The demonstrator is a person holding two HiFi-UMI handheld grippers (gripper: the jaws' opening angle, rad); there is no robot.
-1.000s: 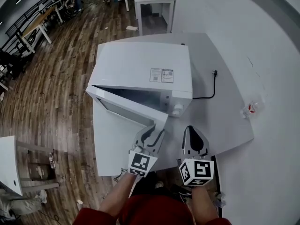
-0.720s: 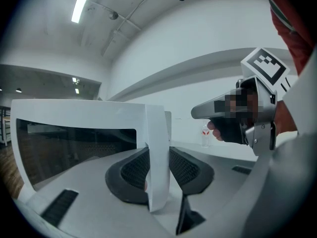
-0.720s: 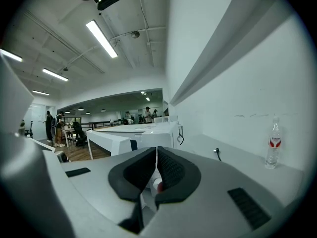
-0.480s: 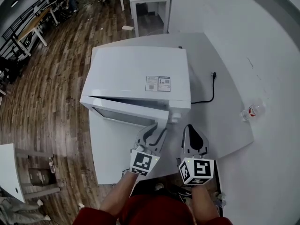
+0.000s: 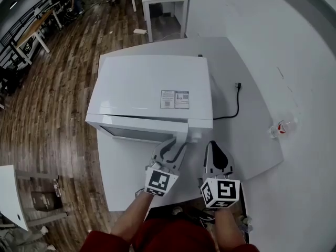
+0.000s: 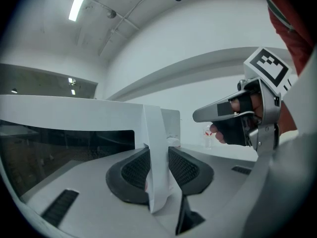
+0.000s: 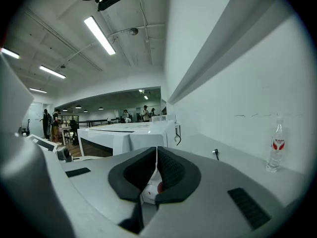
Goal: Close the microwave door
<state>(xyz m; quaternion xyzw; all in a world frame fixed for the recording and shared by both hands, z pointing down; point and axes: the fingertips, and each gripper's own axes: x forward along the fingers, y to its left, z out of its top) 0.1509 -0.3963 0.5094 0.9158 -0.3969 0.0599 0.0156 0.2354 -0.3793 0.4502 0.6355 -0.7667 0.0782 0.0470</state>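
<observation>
Gripping the microwave door (image 5: 131, 134) edge, left tool (image 6: 158, 153) is closing (right tool (image 7: 156, 155) closed, empty); cavity hidden.

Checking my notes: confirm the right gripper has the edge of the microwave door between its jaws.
Wrong gripper. The left gripper has the edge of the microwave door between its jaws, which are closing on it; the left gripper view shows this.

Red top (image 5: 173, 240), grey tongs (image 5: 177, 147), black-white marker cubes (image 5: 159, 182)

White microwave (image 5: 152, 88) on table (image 5: 247, 135), door (image 5: 140, 134) seemingly nearly shut
</observation>
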